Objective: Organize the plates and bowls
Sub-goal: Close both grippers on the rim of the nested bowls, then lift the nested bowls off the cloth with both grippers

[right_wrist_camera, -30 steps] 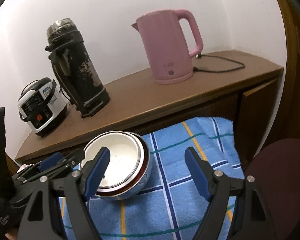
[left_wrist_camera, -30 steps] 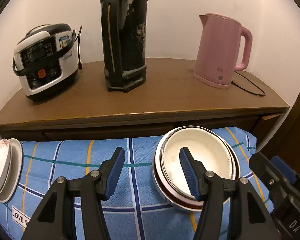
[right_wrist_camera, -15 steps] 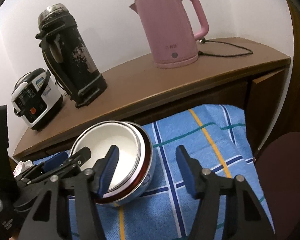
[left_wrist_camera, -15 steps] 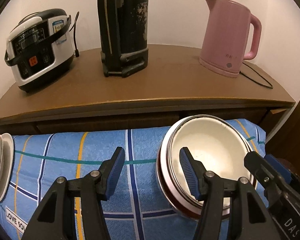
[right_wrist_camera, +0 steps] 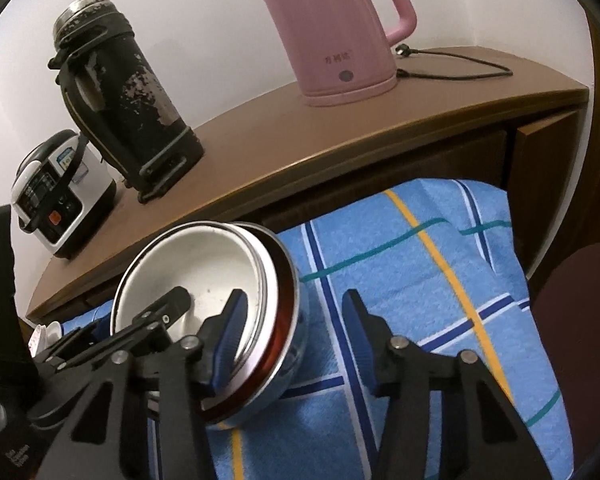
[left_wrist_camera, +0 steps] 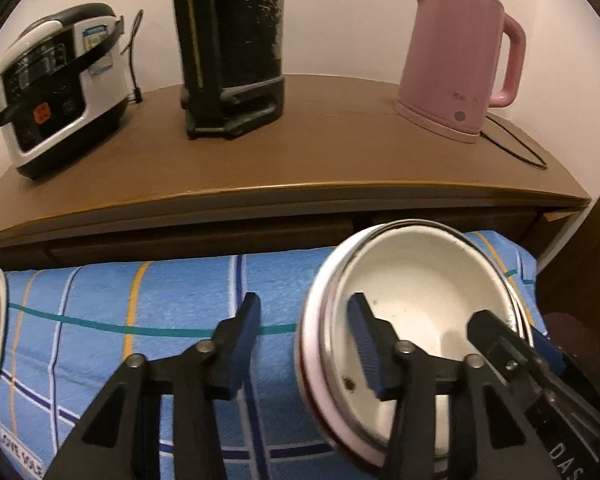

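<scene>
Straddling opposite walls of the nested bowls (left_wrist_camera: 416,304), I have my left gripper (left_wrist_camera: 304,340) and right gripper (right_wrist_camera: 292,332) each with one finger inside and one outside. Both jaws have just been closing, yet gaps still show, so neither pinches the rim. The stack sits at the right of the blue checked cloth (left_wrist_camera: 140,304), near the wooden counter (left_wrist_camera: 300,152). My worry: uneven closing could tip the stack or slide the inner bowl out of the outer one, since the soft cloth gives little support.
</scene>
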Available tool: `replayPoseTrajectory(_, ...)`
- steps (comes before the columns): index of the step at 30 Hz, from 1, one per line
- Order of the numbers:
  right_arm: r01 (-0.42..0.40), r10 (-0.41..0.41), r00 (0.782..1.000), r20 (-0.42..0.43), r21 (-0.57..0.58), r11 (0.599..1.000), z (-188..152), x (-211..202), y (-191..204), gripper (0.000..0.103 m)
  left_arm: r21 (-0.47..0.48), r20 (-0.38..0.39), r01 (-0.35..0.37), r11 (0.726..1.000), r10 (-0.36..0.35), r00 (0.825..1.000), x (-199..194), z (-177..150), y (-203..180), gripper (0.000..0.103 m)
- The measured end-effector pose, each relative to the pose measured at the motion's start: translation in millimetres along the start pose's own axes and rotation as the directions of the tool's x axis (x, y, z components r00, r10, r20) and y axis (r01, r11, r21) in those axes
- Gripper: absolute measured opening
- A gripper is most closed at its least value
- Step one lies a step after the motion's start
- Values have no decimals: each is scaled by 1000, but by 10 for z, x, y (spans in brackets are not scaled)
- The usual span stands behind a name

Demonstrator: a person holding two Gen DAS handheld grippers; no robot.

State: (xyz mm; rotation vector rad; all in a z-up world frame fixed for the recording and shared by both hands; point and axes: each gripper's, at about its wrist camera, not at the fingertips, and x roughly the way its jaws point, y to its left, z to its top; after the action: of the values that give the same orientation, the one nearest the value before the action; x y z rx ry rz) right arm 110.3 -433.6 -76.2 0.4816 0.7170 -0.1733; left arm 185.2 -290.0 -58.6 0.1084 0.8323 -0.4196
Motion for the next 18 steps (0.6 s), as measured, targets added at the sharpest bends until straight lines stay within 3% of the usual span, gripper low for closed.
replayPoseTrajectory(4, -6, 6, 1000, 6, 11, 1000, -1, 24, -8, 46, -2, 6, 24, 1000, -24, 1000, 17, -10, -8, 42)
replayPoseTrajectory(7, -17, 17, 1000, 5, 22, 1000, 2, 43, -13, 42, -15, 8, 56, 998, -55, 998, 24, -15, -4, 31)
replayPoseTrajectory(10, -32, 32, 999, 6, 28, 999, 5, 46, 13, 32, -26, 16, 53, 998, -52, 999, 17, -33, -8, 31)
replayPoseTrajectory(18, 17, -17, 1000, -8, 24, 1000, -12, 15, 79, 28, -38, -11, 62, 997, -63, 998, -17, -59, 11, 30)
